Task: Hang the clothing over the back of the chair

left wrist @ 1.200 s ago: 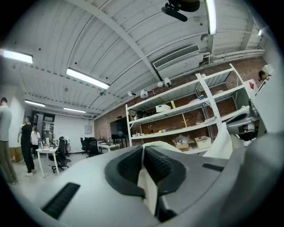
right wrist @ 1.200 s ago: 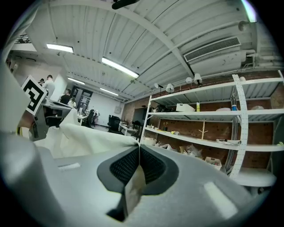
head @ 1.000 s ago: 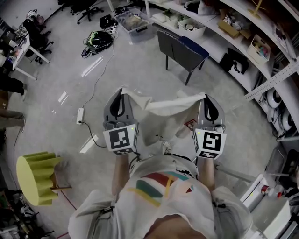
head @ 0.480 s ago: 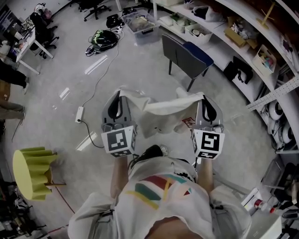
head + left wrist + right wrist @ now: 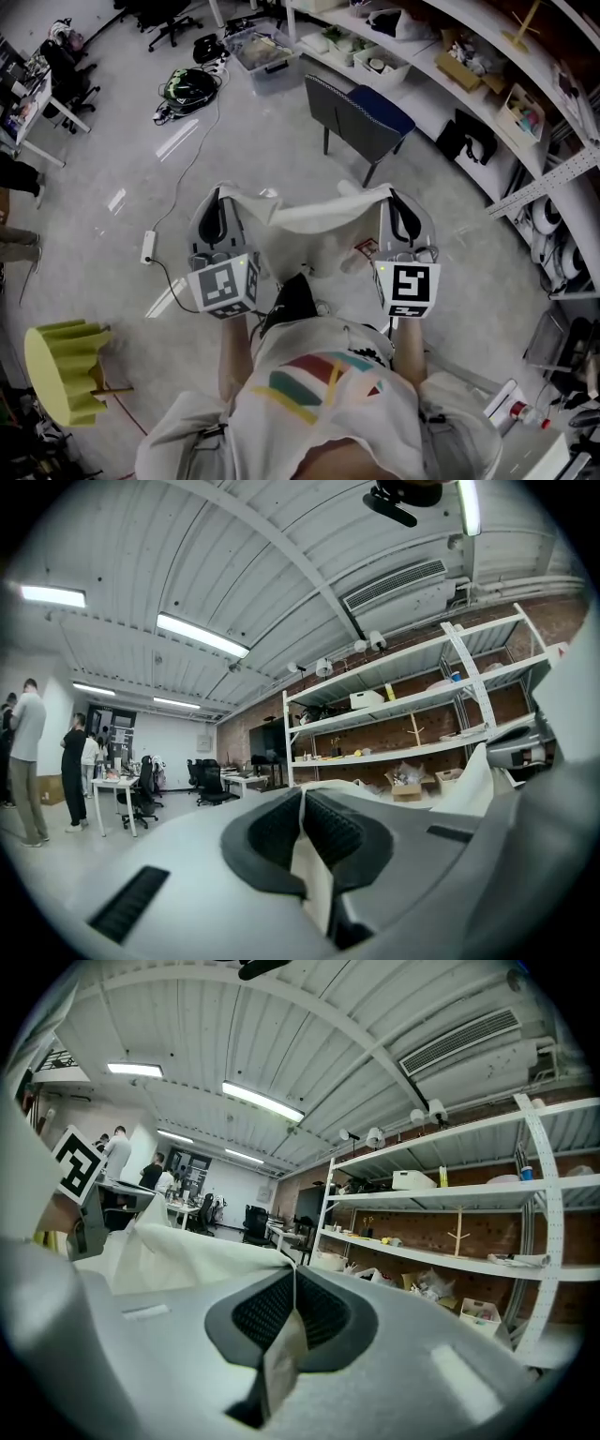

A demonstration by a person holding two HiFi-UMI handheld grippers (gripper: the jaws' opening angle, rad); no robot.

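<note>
A white garment (image 5: 314, 218) hangs stretched between my two grippers in the head view, its body drooping below them. My left gripper (image 5: 223, 199) is shut on one top corner, and its own view shows cloth (image 5: 307, 866) pinched between the dark pads. My right gripper (image 5: 392, 199) is shut on the other corner, with a strip of cloth (image 5: 281, 1358) clamped in its pads. The grey chair with a blue seat (image 5: 361, 112) stands ahead on the floor, its back toward me, a short way beyond the garment.
Shelving with boxes and bins (image 5: 450, 66) runs along the right behind the chair. A clear plastic bin (image 5: 261, 52) and a bag with cables (image 5: 187, 86) lie on the floor ahead left. A yellow stool (image 5: 64, 367) stands at my left. People stand by desks (image 5: 47, 761).
Both grippers, still holding the garment, have drifted slightly left and forward. The chair sits a little nearer in the head view.
</note>
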